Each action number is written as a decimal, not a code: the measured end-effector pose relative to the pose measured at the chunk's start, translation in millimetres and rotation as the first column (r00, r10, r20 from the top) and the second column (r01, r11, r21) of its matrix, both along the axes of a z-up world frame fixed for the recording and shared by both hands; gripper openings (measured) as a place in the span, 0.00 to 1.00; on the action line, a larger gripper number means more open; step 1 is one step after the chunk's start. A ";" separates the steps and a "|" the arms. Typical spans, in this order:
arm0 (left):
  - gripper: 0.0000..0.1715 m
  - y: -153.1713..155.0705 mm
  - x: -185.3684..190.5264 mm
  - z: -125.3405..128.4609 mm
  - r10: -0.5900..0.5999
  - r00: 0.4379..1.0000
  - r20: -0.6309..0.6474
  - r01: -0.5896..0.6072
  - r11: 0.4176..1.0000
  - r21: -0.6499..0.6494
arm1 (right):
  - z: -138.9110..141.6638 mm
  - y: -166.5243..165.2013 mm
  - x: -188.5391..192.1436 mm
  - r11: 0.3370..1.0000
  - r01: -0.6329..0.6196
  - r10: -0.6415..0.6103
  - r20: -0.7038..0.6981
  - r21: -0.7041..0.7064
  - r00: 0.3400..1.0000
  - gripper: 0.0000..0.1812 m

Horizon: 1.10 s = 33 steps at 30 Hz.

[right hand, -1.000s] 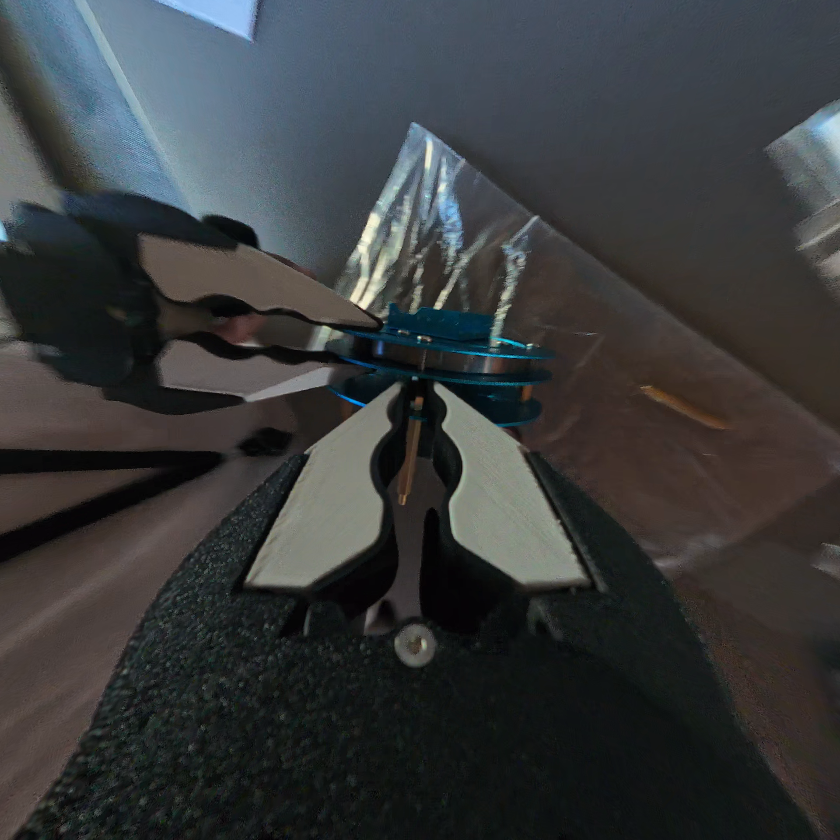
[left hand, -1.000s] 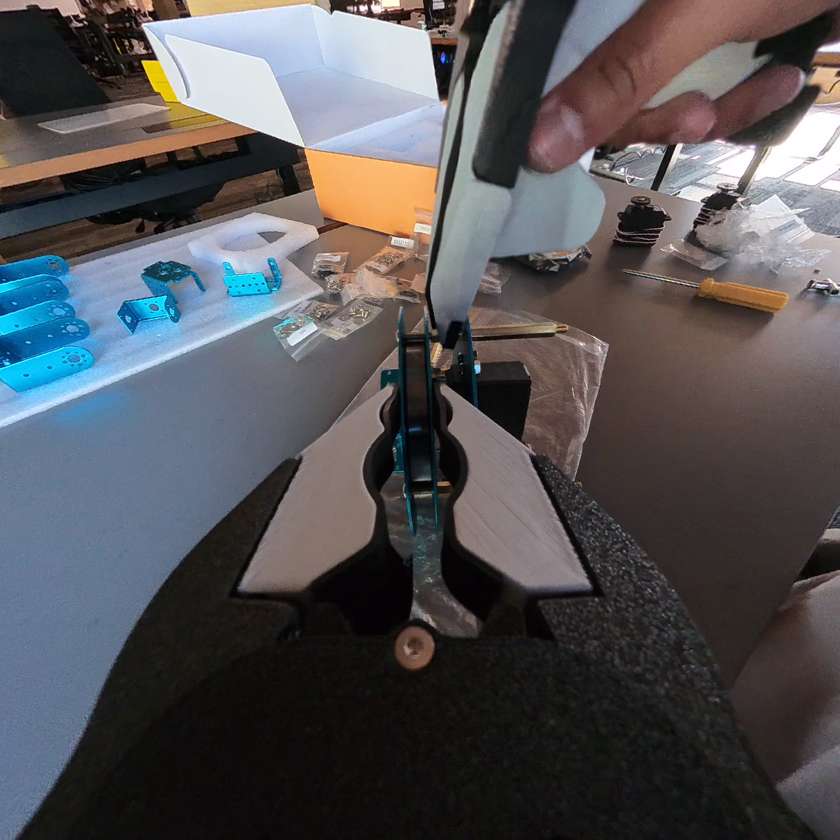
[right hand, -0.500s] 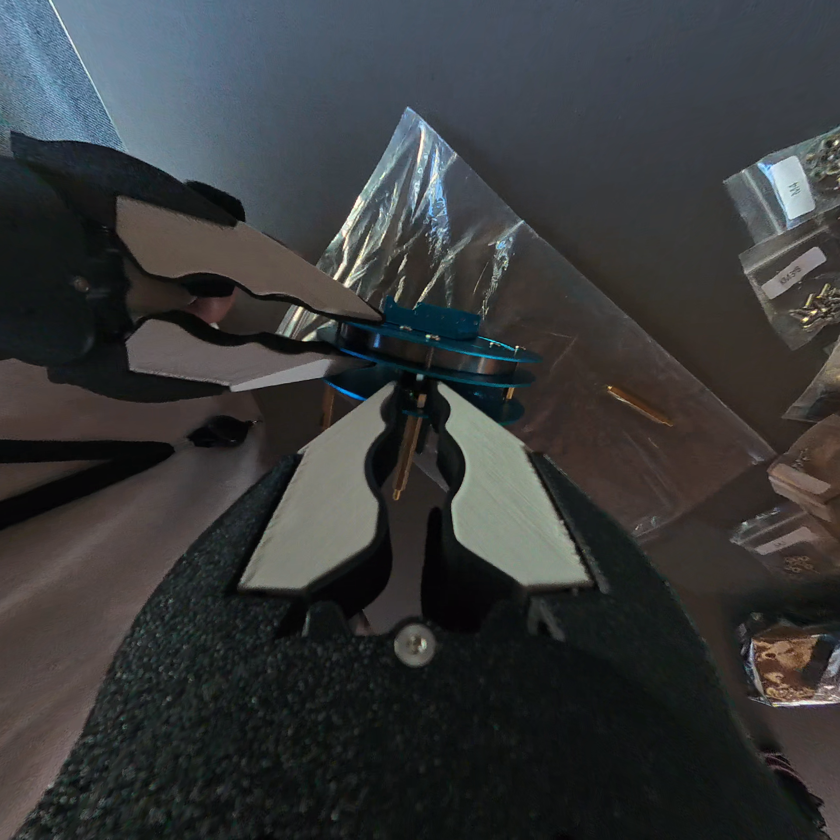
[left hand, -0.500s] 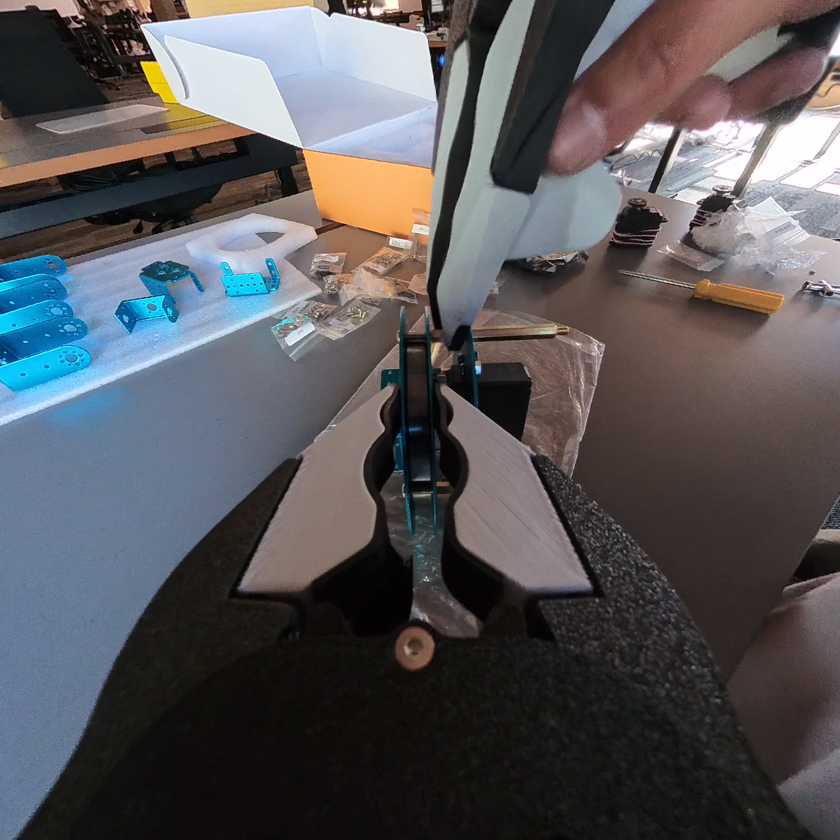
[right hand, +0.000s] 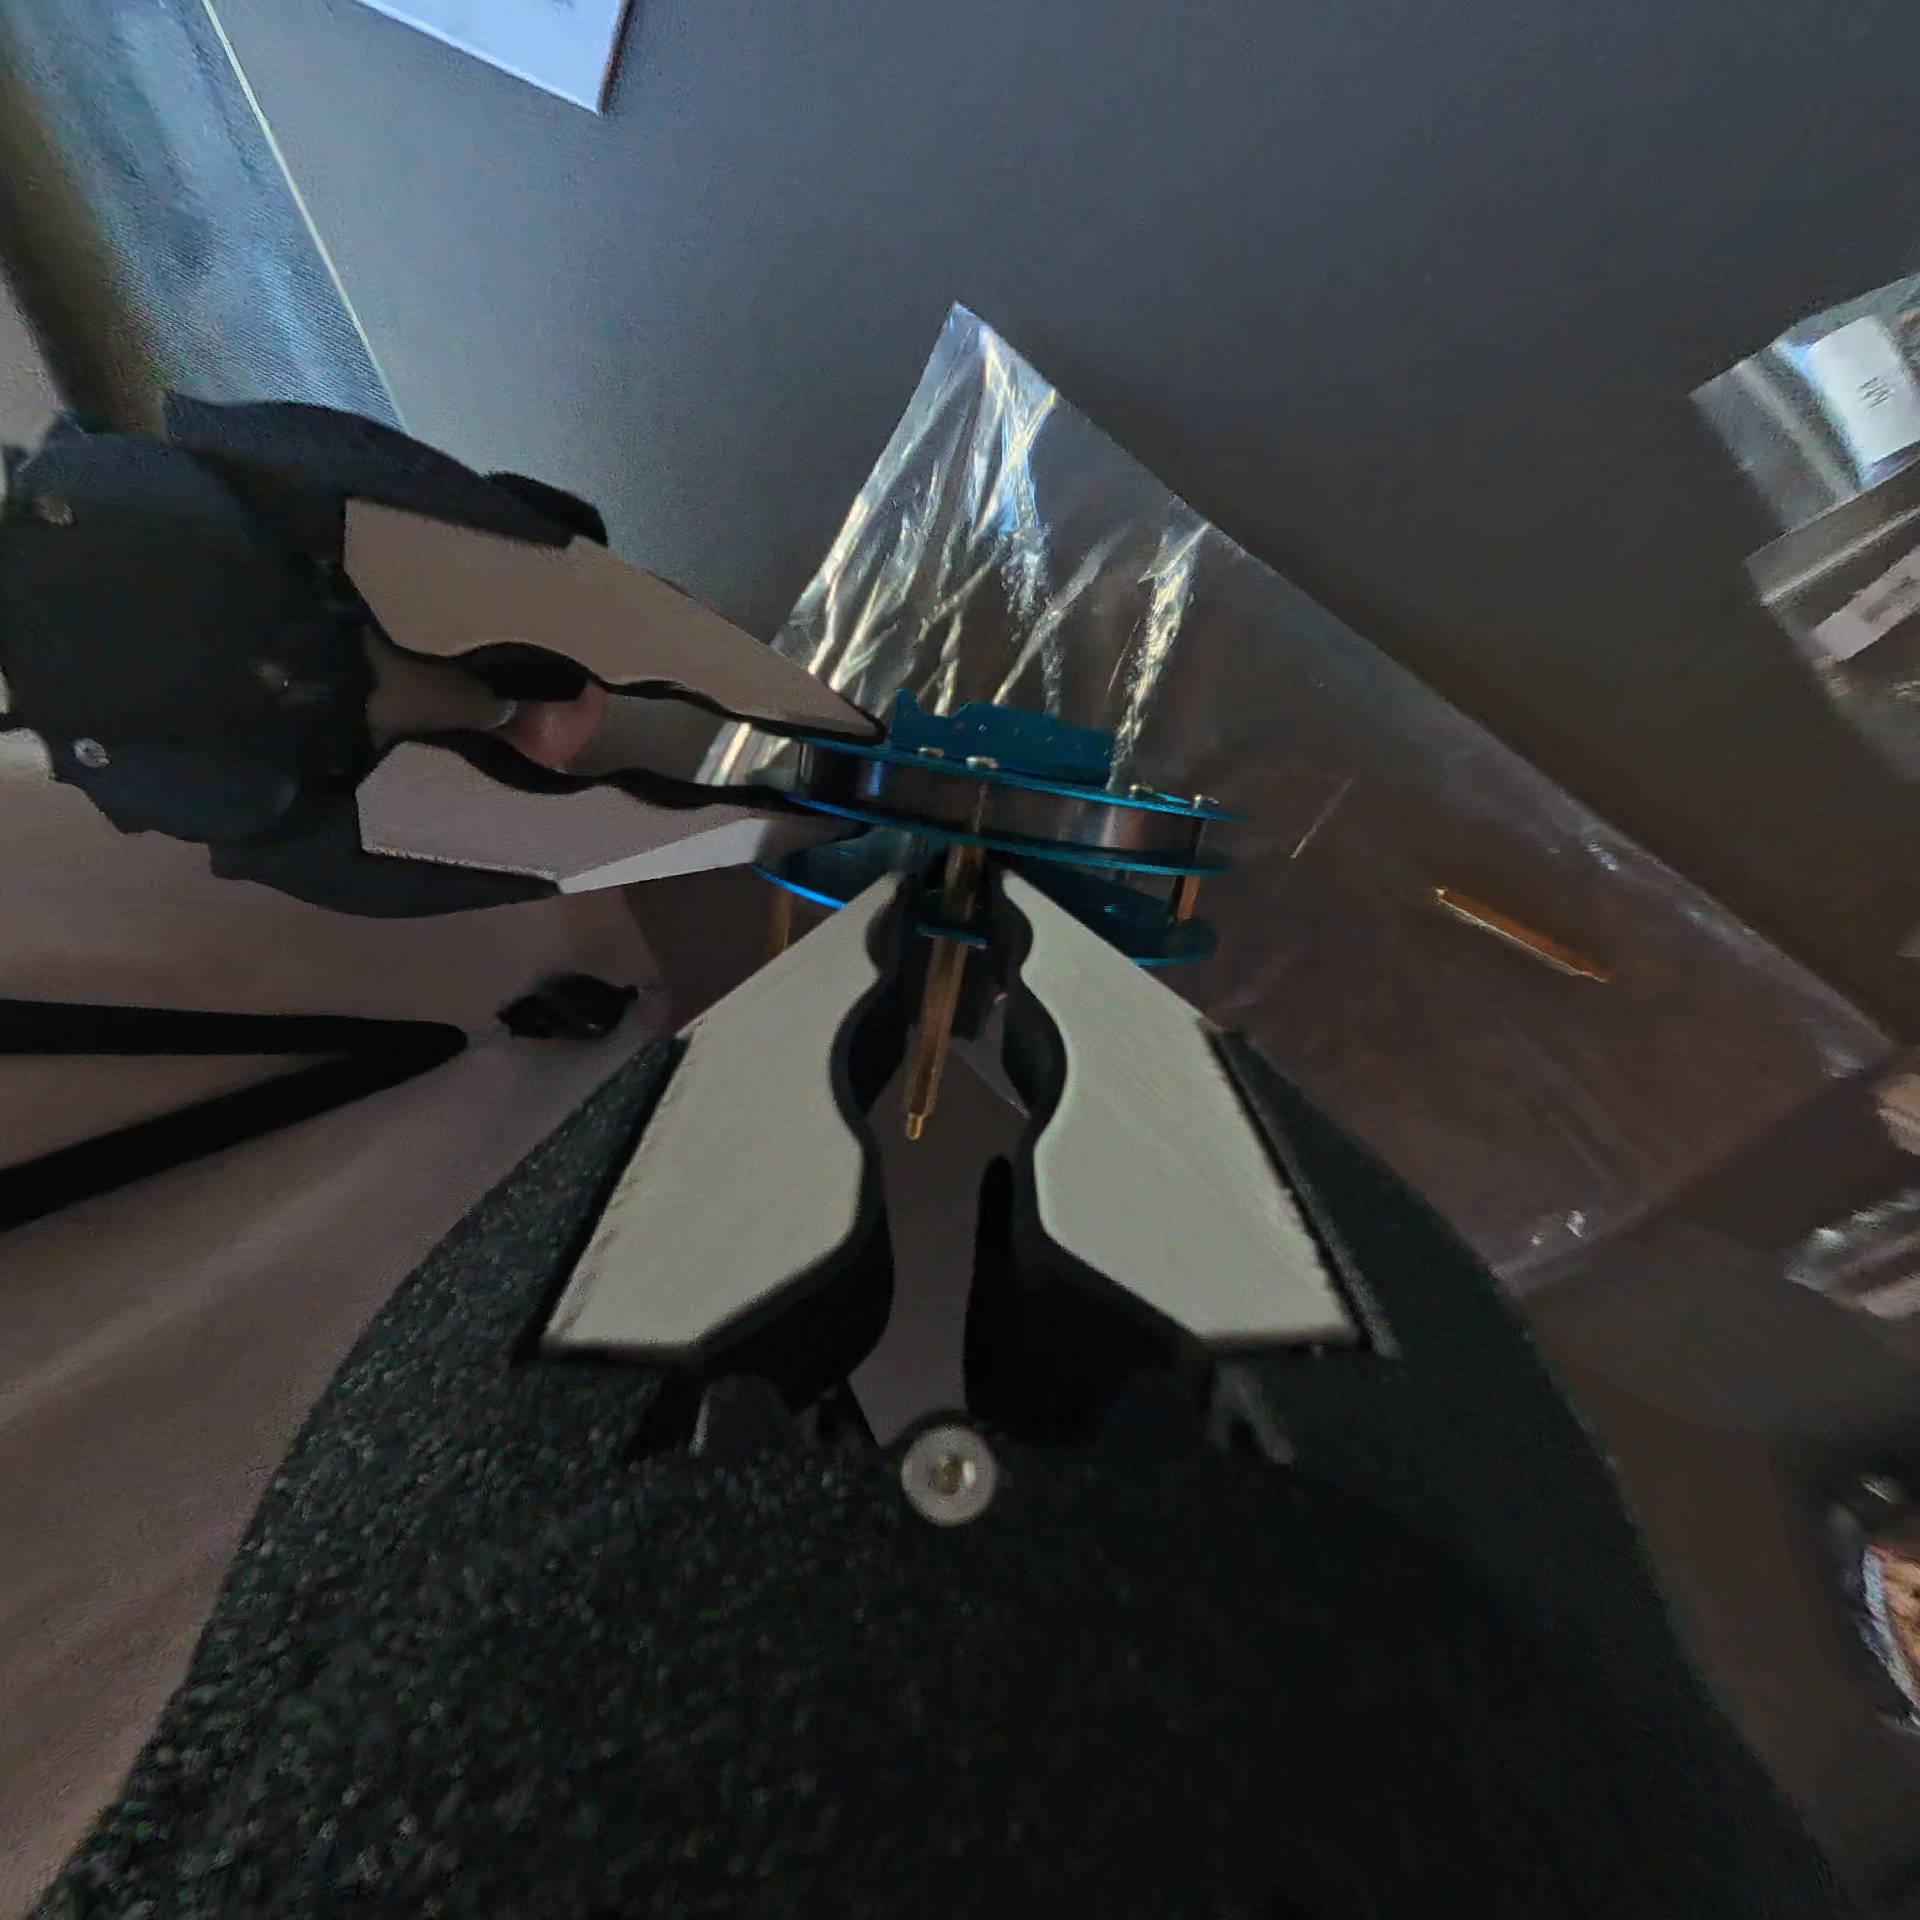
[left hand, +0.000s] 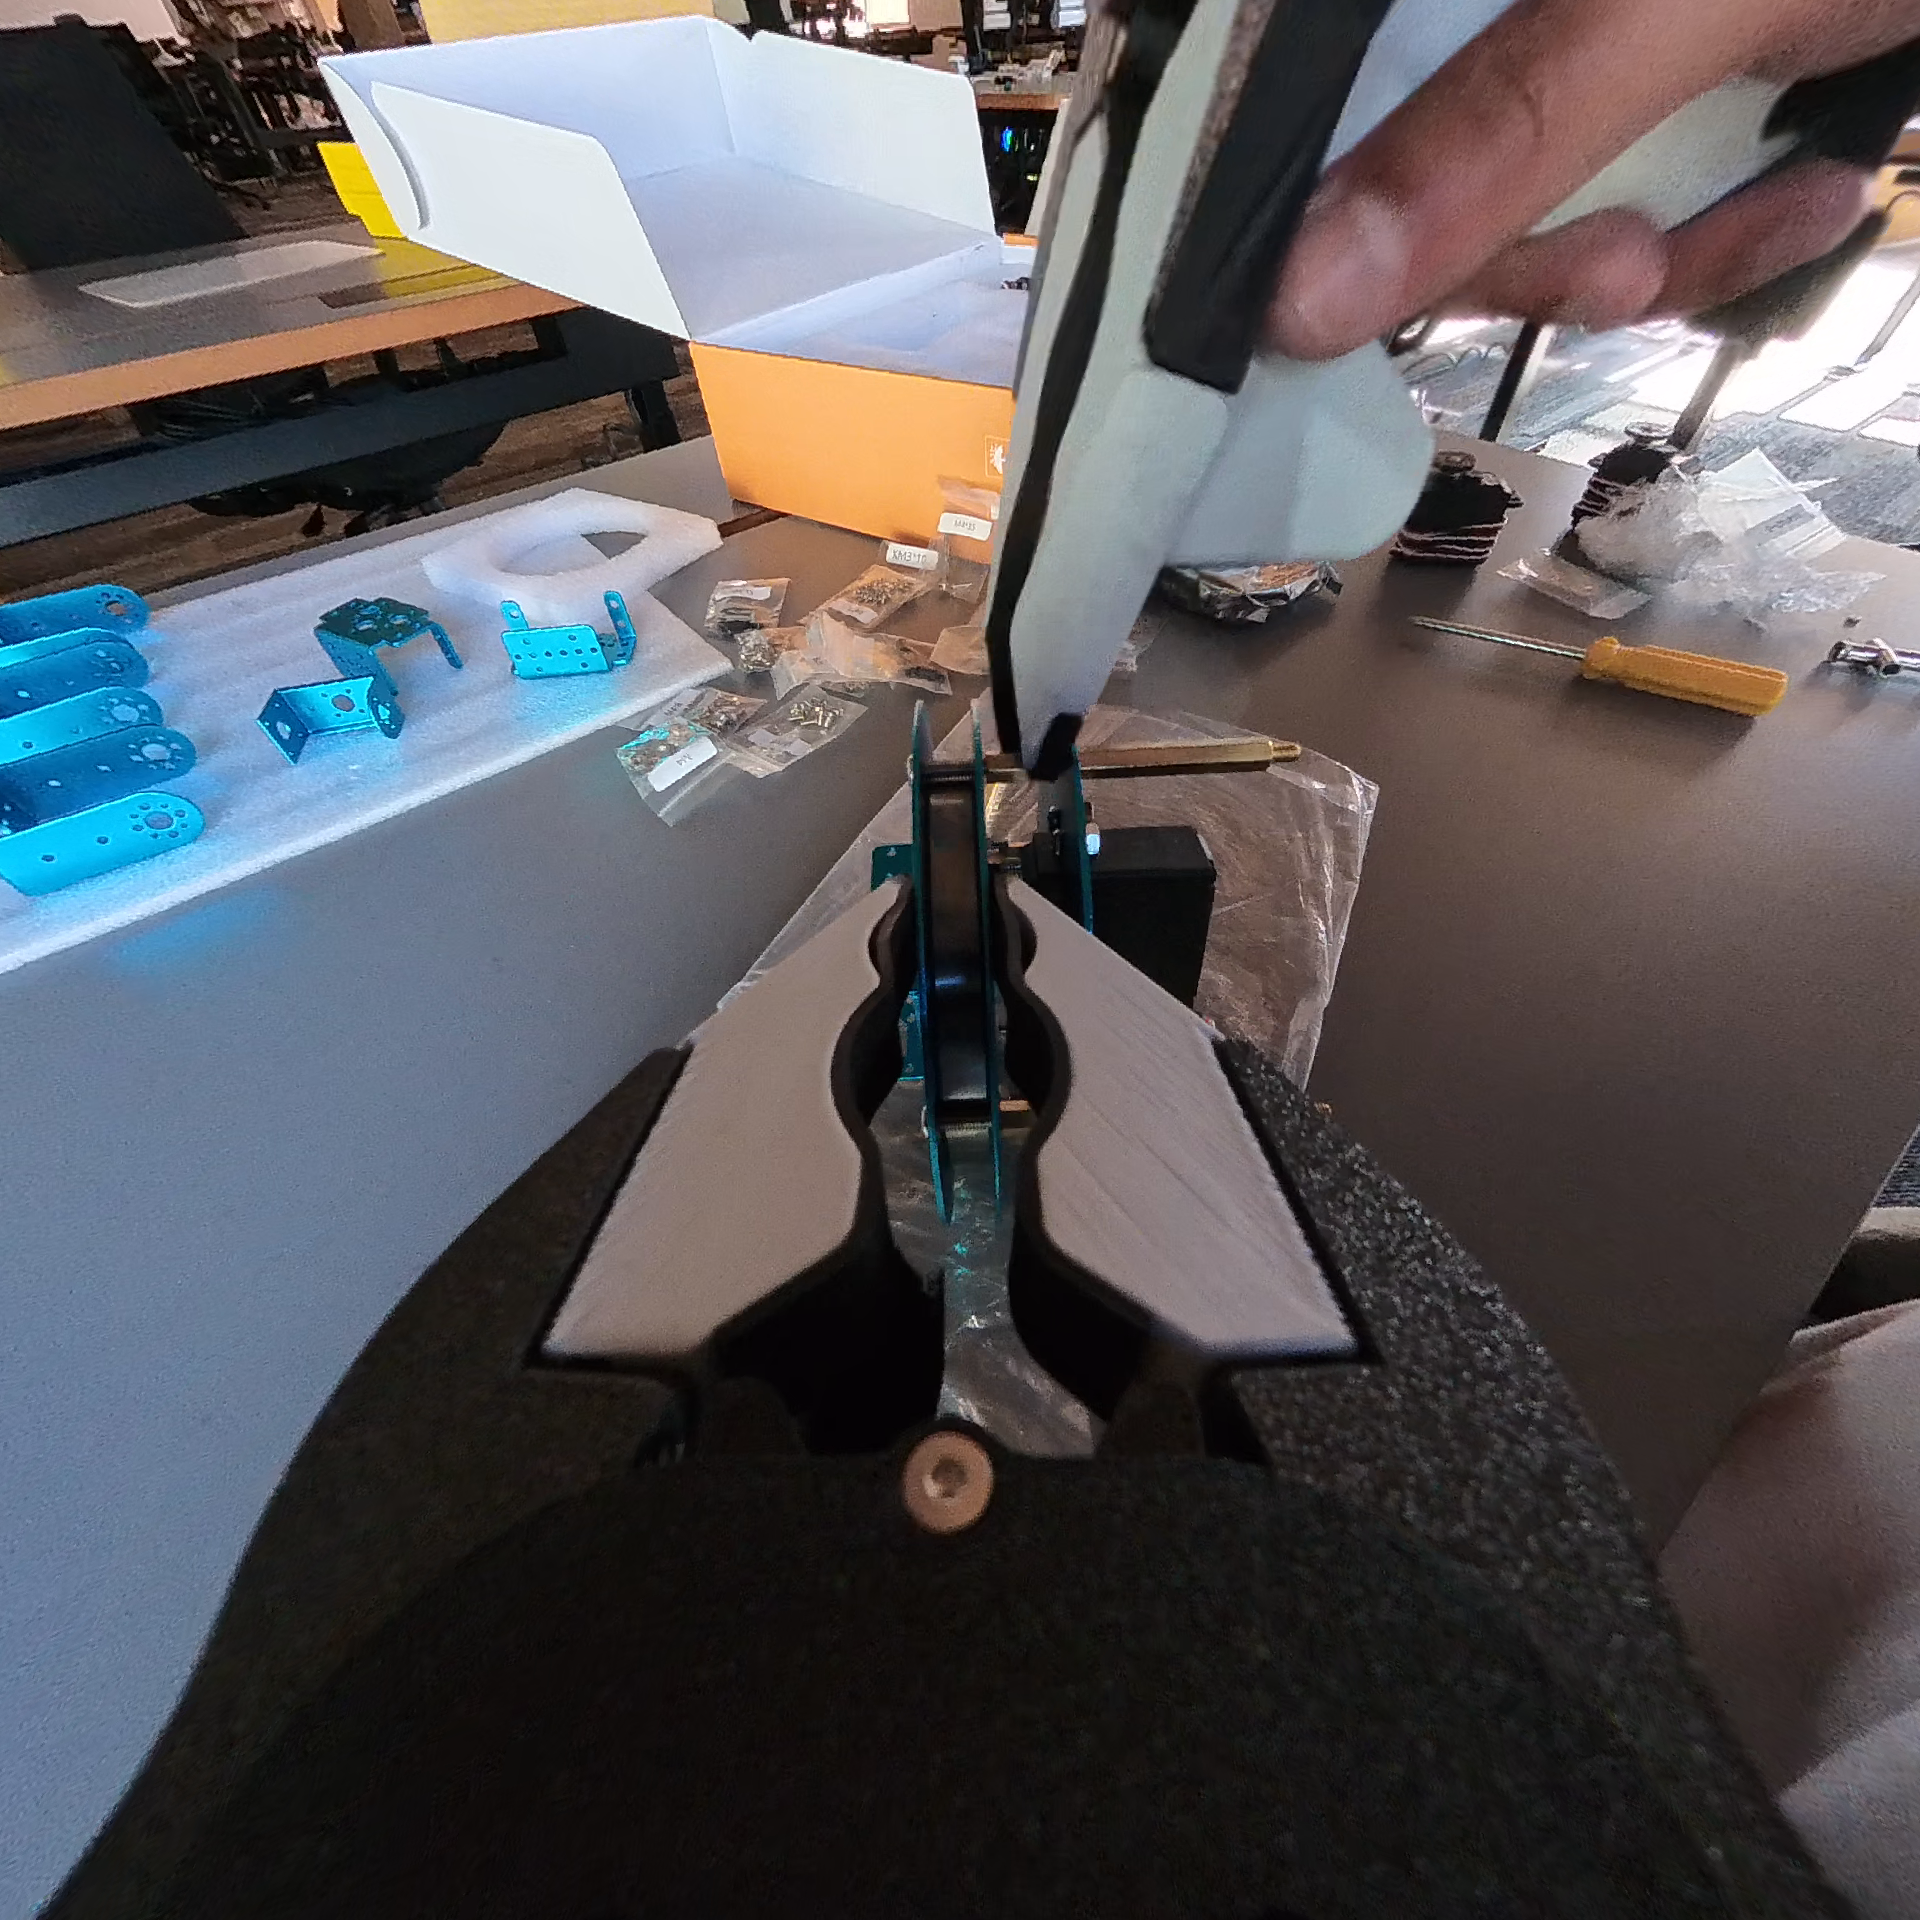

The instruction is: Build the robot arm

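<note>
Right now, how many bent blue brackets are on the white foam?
3. One bracket is at the back left of the foam, one just in front of it, one to the right, by the foam ring. More may hide beyond the picture's left edge.

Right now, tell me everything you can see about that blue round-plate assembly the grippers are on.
The blue plate assembly is a stack of thin round metallic-blue plates around a dark disc, spaced by brass standoffs, with a small blue bracket on one face. The left gripper is shut on the plates' edge, holding it over a clear plastic bag. The right gripper is shut on one standoff. A black block sits on the far side.
</note>
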State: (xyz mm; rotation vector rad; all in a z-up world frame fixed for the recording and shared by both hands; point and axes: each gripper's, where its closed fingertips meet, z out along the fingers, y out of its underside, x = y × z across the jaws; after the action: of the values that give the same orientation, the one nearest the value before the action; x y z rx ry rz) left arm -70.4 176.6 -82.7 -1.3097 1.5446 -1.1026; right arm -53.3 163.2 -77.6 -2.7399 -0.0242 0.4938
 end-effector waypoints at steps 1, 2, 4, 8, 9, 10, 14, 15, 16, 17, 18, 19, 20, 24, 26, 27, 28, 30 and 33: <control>0.07 -0.4 0.0 0.1 0.000 1.000 -0.001 0.000 1.000 0.002 | 0.3 -0.4 -1.0 1.000 -0.009 0.009 0.035 -0.006 0.999 0.05; 0.07 -0.5 0.1 0.1 0.002 1.000 -0.002 -0.002 1.000 0.003 | -0.1 -0.2 -0.8 1.000 -0.015 0.016 0.061 -0.010 0.998 0.05; 0.07 -0.2 0.5 0.0 0.005 1.000 -0.003 -0.005 1.000 0.000 | -1.3 0.7 2.2 0.999 -0.030 0.031 0.097 -0.016 0.995 0.02; 0.07 -0.5 0.0 -0.1 0.003 1.000 0.001 -0.003 1.000 0.009 | -0.6 0.5 0.9 0.997 0.052 -0.060 -0.156 -0.057 0.986 0.01; 0.07 -1.2 -0.4 -0.1 0.002 1.000 0.004 -0.002 1.000 0.014 | -0.3 -0.4 0.4 0.991 0.097 -0.119 -0.288 -0.090 0.950 0.00; 0.07 -1.8 -0.6 0.0 0.002 1.000 0.005 -0.002 1.000 0.020 | -0.2 -0.9 0.4 0.985 0.129 -0.164 -0.394 -0.114 0.904 0.00; 0.07 -2.2 0.7 0.2 -0.001 1.000 0.006 0.001 1.000 0.016 | 0.0 -1.7 3.3 0.991 0.120 -0.132 -0.315 -0.058 0.940 0.00; 0.07 -1.8 1.3 0.2 0.000 1.000 0.005 0.000 1.000 0.011 | 1.0 -1.9 4.7 0.995 0.091 -0.096 -0.205 -0.031 0.974 0.01; 0.07 -1.6 1.6 0.1 0.001 1.000 0.005 -0.001 1.000 0.009 | 2.4 -2.7 4.0 0.998 0.062 -0.064 -0.110 -0.020 0.992 0.06; 0.07 -1.8 1.8 0.1 -0.002 1.000 0.005 0.002 1.000 0.009 | 3.9 -3.2 0.5 0.999 0.037 -0.038 -0.052 -0.019 0.998 0.08; 0.07 -2.0 1.8 0.1 -0.002 1.000 0.005 0.002 1.000 0.011 | 4.7 -2.5 -2.6 1.000 0.021 -0.021 -0.017 -0.016 1.000 0.13; 0.07 -2.4 1.9 0.1 -0.003 1.000 0.005 0.002 1.000 0.015 | 2.3 -2.1 -1.9 0.999 0.017 -0.017 0.018 -0.027 1.000 0.13; 0.07 -3.0 1.9 0.2 -0.004 1.000 0.005 0.003 1.000 0.019 | -1.8 -1.4 0.5 0.999 0.016 -0.014 0.050 -0.036 0.999 0.13; 0.07 -2.7 2.3 0.1 0.000 1.000 0.007 0.000 1.000 0.021 | -10.9 -1.6 12.8 0.998 0.037 -0.033 0.072 -0.054 0.997 0.14; 0.07 -3.9 2.2 0.4 -0.005 1.000 0.008 0.005 1.000 0.018 | -9.5 -4.6 16.8 0.997 0.051 -0.046 0.077 -0.061 0.996 0.17; 0.07 -4.5 2.3 0.5 -0.004 1.000 0.008 0.004 1.000 0.020 | -7.5 -5.7 17.1 0.997 0.053 -0.048 0.085 -0.060 0.995 0.17; 0.07 -4.4 2.4 0.5 -0.002 1.000 0.007 0.002 1.000 0.024 | -4.7 -5.4 16.0 0.998 0.046 -0.041 0.095 -0.050 0.995 0.15; 0.07 -3.2 2.5 0.2 -0.001 1.000 0.004 0.001 1.000 0.018 | 0.1 -4.6 13.2 0.999 0.026 -0.023 0.117 -0.029 0.993 0.08; 0.07 -3.4 2.6 0.3 -0.005 1.000 0.003 0.005 1.000 0.016 | -2.7 -3.4 -0.3 0.999 0.017 -0.015 0.048 -0.043 0.999 0.08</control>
State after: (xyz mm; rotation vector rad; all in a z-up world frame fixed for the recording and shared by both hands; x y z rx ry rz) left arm -67.8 173.2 -82.4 -1.2939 1.5519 -1.0928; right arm -53.6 159.8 -80.2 -2.7920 -0.0037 0.4294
